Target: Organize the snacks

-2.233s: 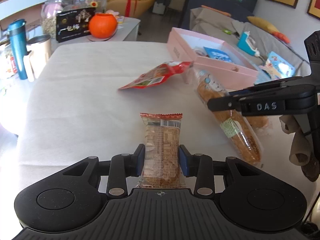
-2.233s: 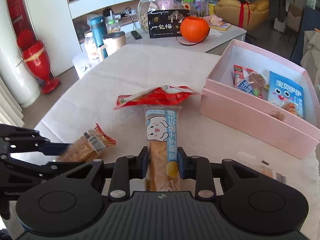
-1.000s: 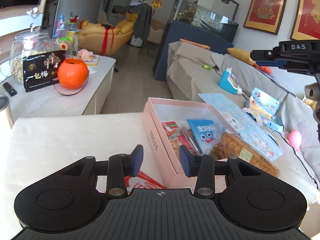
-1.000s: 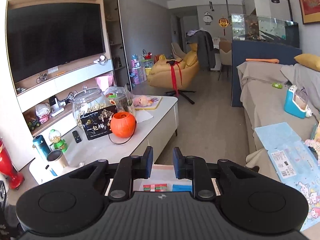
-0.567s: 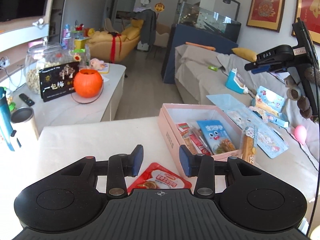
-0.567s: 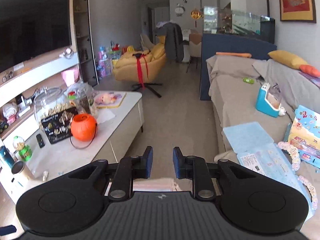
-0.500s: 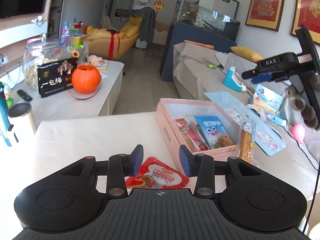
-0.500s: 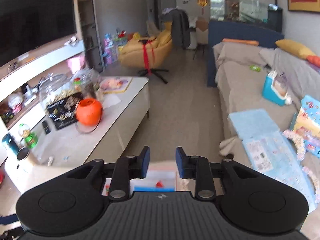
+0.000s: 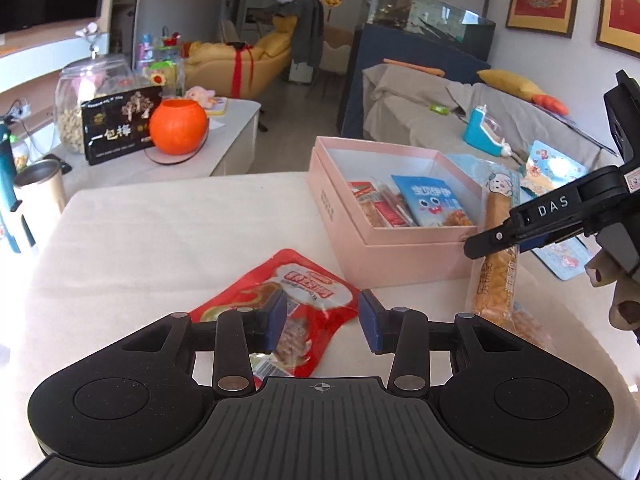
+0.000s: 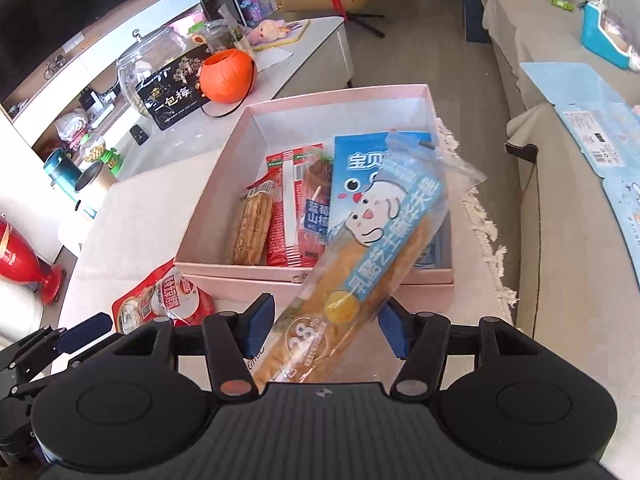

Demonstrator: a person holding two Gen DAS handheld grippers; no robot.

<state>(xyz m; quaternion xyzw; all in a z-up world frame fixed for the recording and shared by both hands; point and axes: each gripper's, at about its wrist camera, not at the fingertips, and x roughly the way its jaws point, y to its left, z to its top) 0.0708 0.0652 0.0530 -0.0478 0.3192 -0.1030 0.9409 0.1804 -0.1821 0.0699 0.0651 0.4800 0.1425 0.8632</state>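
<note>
Both hands have dropped since a moment ago, and I'm now looking down at the pink box (image 10: 224,184) where earlier I saw only the room. My right gripper (image 10: 326,330) has just been opening its jaws; the long bread stick pack (image 10: 372,248) lies slanted between them, pads clear of the wrapper on both sides, its far end propped over the box's near wall and resting on the blue packet (image 10: 360,168) inside. My left gripper (image 9: 322,322) sits narrow and empty above the red pouch (image 9: 280,300) on the bench (image 9: 160,232), just beside the box.

Risk here, as I judge it: the stick is balanced on the box wall with its near end hanging outside, so it could tip back out onto the bench rather than slide in. The red pouch looks wider than my left jaws' gap, so closing as they stand might only crumple an edge or push it away.

Hard to read: the stick's near end vanishes under my right gripper body, and the left gripper body hides the pouch's near edge too.
</note>
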